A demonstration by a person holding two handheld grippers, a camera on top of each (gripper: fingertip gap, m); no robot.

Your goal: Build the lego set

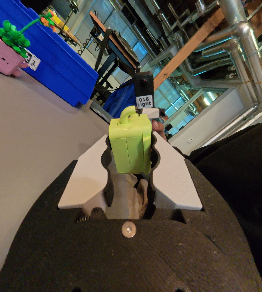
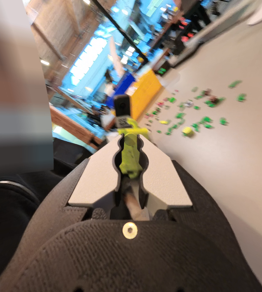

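Nearest in the left wrist view, my left gripper (image 1: pixel 131 151) clamps a lime-green lego block (image 1: pixel 130 146) between its grey fingers (image 1: pixel 89 170); the block's lower edge hides what lies between the finger roots. On its top sits a curved lime hook (image 1: pixel 126 115), partly covered by the other gripper's camera (image 1: pixel 144 90) and a grey fingertip beyond. Top left, a pink lego pot (image 1: pixel 0 58) with green leaves stands on the grey table (image 1: pixel 32 126) against a blue bin (image 1: pixel 56 63); its stem runs out of frame.

Right wrist view, heavily motion-blurred: my right gripper (image 2: pixel 130 148) pinches a thin lime-green piece (image 2: pixel 130 156). Its far end meets a lime shape I cannot resolve. Loose green pieces (image 2: pixel 195 113) are scattered on the table; their shapes are unreadable.
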